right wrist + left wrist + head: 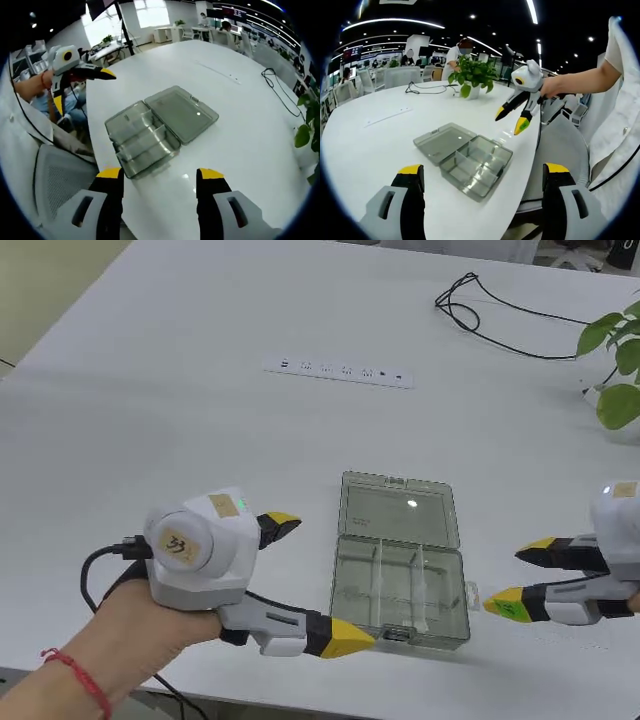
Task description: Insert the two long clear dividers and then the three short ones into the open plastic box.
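White table (150, 390), "33" on left claw (325, 580)

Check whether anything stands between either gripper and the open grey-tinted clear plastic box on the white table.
Nothing visible does. The left gripper is just left of the open grey-tinted clear plastic box, and the right gripper is to its right. Both have jaws open and empty, and bare white table lies between.
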Demonstrator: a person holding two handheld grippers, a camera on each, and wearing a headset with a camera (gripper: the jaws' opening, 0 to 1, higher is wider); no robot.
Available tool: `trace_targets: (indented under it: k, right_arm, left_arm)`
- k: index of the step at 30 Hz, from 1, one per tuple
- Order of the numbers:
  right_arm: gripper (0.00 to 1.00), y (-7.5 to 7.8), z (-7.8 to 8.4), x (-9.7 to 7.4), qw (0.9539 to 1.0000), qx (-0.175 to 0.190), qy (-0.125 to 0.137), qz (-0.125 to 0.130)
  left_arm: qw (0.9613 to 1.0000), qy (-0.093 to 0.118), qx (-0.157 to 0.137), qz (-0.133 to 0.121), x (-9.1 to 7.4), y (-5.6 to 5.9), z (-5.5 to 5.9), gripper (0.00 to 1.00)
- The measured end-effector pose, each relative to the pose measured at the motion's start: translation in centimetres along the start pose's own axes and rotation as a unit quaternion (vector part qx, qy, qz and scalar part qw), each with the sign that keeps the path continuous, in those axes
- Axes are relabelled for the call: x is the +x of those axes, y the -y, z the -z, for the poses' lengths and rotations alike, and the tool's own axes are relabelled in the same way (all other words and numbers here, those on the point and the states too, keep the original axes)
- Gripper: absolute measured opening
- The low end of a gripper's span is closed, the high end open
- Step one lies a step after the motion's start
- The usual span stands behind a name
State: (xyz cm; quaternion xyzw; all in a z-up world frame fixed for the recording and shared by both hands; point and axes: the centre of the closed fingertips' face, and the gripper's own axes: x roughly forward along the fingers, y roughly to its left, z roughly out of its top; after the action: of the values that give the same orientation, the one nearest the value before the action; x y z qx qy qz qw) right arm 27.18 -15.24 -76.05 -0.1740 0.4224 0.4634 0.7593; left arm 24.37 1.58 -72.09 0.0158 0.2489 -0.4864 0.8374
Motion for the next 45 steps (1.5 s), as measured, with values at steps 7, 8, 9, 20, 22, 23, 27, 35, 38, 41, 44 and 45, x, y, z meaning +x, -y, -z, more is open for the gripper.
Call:
trace_targets:
  k: [7,8,9,20,22,23,27,35,38,41,44,45]
  right_arm:
    - [0.63,0.3,1.5,0.6,0.9964,-0.074,-0.037,-0.019]
    - [0.63,0.4,2.0,0.7,0.9952,-0.084,-0.047,-0.022]
    - [0.63,0.5,2.4,0.8,0.9928,-0.101,-0.059,-0.026]
    - [0.54,2.1,4.6,2.6,0.9722,-0.2,-0.115,-0.038]
    - [0.52,2.4,5.2,3.1,0.9685,-0.209,-0.13,-0.038]
    - [0.5,2.6,5.5,3.3,0.9655,-0.218,-0.137,-0.038]
    - [0.48,3.4,6.6,4.4,0.9604,-0.23,-0.151,-0.041]
    - [0.45,3.9,7.9,5.1,0.9592,-0.226,-0.164,-0.047]
    - [0.44,4.1,8.3,5.3,0.956,-0.234,-0.172,-0.045]
    - [0.43,4.1,8.3,5.3,0.9548,-0.238,-0.173,-0.044]
    - [0.42,4.3,8.4,5.3,0.9563,-0.234,-0.171,-0.042]
    - [0.41,4.3,8.3,5.3,0.9566,-0.233,-0.17,-0.041]
  left_arm:
    - [1.0,-0.002,-0.001,0.005,0.0,0.3,0.1,1.0]
    - [1.0,-0.002,-0.002,0.005,0.0,0.3,0.1,1.0]
    - [1.0,-0.002,-0.002,0.005,0.0,0.3,0.1,1.0]
    - [0.9999,-0.007,-0.005,0.006,0.0,0.2,0.2,1.0]
    - [0.9999,-0.008,-0.005,0.006,0.0,0.1,0.2,1.0]
    - [0.9999,-0.008,-0.005,0.007,0.1,0.1,0.3,1.0]
    - [0.9999,-0.009,-0.006,0.008,0.3,0.2,0.3,1.0]
    - [0.9999,-0.009,-0.008,0.011,0.6,0.3,0.3,1.0]
    - [0.9998,-0.012,-0.007,0.013,0.7,0.4,0.4,1.0]
    - [0.9998,-0.01,-0.008,0.013,0.7,0.3,0.2,1.0]
    - [0.9998,-0.01,-0.009,0.013,0.7,0.3,0.3,1.0]
    - [0.9998,-0.011,-0.008,0.013,0.7,0.3,0.3,1.0]
